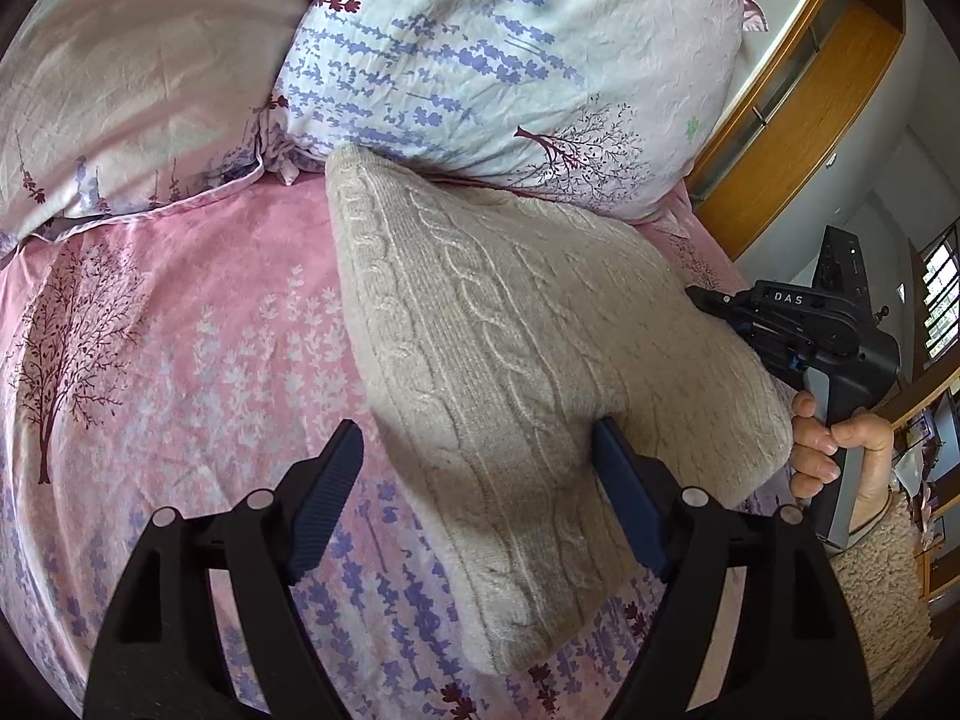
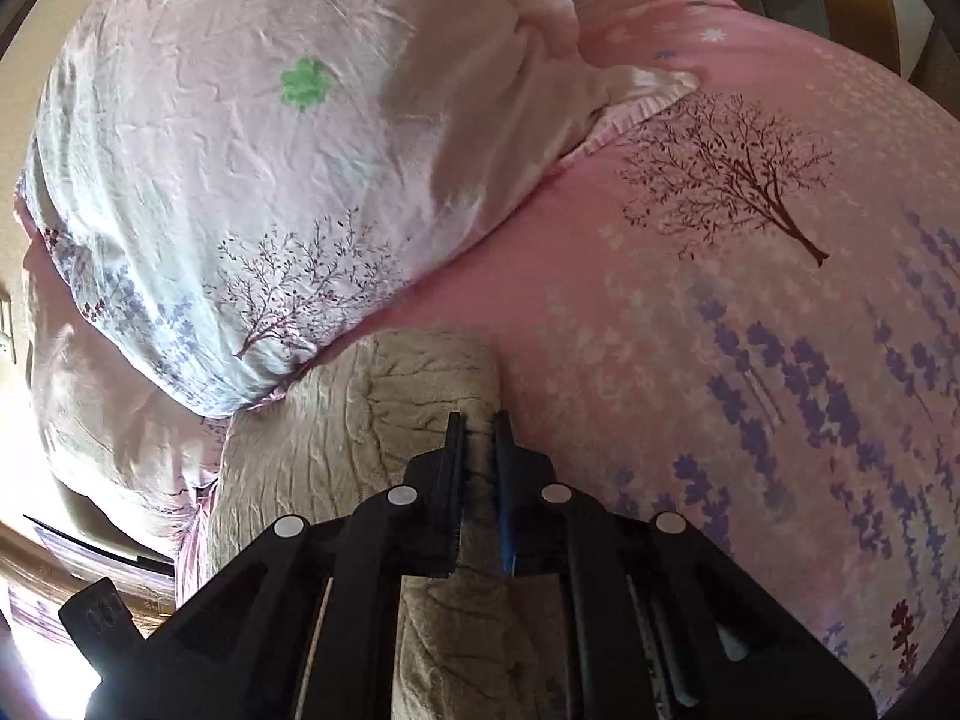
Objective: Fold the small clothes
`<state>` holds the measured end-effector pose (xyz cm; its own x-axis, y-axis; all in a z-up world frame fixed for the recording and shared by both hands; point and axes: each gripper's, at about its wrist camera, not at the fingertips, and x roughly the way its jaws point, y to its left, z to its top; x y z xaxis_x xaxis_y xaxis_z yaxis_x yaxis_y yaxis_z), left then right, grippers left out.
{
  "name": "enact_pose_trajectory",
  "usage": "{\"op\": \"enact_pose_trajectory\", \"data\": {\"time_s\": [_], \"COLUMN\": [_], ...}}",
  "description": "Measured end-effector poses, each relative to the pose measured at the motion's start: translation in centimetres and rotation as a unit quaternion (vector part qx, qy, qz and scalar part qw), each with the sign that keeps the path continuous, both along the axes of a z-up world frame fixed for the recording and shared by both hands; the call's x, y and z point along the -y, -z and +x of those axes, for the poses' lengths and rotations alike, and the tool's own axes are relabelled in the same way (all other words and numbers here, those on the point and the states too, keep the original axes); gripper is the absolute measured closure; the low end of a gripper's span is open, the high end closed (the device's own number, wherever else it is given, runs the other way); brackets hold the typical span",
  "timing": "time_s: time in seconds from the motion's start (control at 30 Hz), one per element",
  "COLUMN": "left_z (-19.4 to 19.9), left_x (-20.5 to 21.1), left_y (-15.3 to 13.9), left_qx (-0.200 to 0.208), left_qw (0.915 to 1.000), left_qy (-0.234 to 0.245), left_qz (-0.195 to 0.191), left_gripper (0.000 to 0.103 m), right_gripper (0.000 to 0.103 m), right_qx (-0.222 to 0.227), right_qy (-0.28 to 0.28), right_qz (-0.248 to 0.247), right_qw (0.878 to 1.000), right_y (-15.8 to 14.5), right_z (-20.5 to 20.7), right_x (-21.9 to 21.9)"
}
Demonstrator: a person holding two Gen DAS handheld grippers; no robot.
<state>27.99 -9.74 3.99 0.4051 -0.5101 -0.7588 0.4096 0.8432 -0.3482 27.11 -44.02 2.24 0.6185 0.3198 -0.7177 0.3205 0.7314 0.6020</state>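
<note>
Our beige cable-knit sweater (image 1: 480, 330) folded on the pink bedsheet (image 1: 180, 312) just below the pillow (image 1: 510, 60), our left gripper (image 1: 480, 498) spread wide over its near corner, our right gripper (image 2: 478, 420) pinched on its edge

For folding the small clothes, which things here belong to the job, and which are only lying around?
Belong to the job:
- beige cable-knit sweater
- left gripper, open around the sweater's edge
- right gripper, shut on the sweater

Just lying about:
- floral pillow
- second pillow
- pink bedsheet
- wooden furniture
</note>
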Motion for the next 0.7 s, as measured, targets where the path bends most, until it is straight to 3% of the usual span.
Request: {"op": "enact_pose_trajectory", "data": {"time_s": [0.03, 0.1, 0.17, 0.2, 0.37, 0.47, 0.6, 0.63, 0.7], "left_z": [0.0, 0.0, 0.2, 0.3, 1.3, 2.0, 3.4, 3.7, 4.4], "left_x": [0.1, 0.4, 0.6, 0.8, 1.6, 2.0, 1.7, 1.6, 1.3], "left_y": [-0.1, -0.2, -0.3, -0.3, 0.0, 0.3, 1.1, 1.4, 1.9], "left_qx": [0.002, 0.007, 0.009, 0.008, -0.002, -0.012, -0.043, -0.052, -0.070], "left_qw": [1.0000, 1.0000, 0.9999, 0.9999, 1.0000, 0.9999, 0.9979, 0.9969, 0.9940], "left_qy": [0.000, -0.001, -0.003, -0.003, -0.006, -0.010, -0.018, -0.019, -0.022], "left_qz": [0.001, 0.007, 0.010, 0.009, 0.004, -0.007, -0.044, -0.055, -0.081], "left_gripper": [0.025, 0.022, 0.020, 0.020, 0.017, 0.016, 0.015, 0.016, 0.019], "right_gripper": [0.091, 0.077, 0.035, 0.030, 0.029, 0.028, 0.030, 0.038, 0.039], "right_qx": [-0.001, -0.002, -0.006, -0.006, -0.022, -0.022, -0.016, -0.015, -0.012], "right_qy": [-0.007, -0.013, -0.018, -0.022, -0.063, -0.080, -0.113, -0.124, -0.133], "right_qz": [0.005, 0.020, 0.036, 0.042, 0.076, 0.068, 0.076, 0.073, 0.072], "right_qw": [1.000, 1.000, 0.999, 0.999, 0.995, 0.994, 0.991, 0.989, 0.988], "right_y": [0.0, -0.3, -0.6, -0.8, -0.3, -0.3, -0.2, -0.2, -0.1], "right_z": [-0.2, -0.7, -1.6, -2.0, -3.0, -3.1, -3.0, -2.9, -2.9], "right_x": [-0.1, 0.2, 0.7, 0.8, 0.3, -0.3, -1.4, -2.0, -2.7]}}
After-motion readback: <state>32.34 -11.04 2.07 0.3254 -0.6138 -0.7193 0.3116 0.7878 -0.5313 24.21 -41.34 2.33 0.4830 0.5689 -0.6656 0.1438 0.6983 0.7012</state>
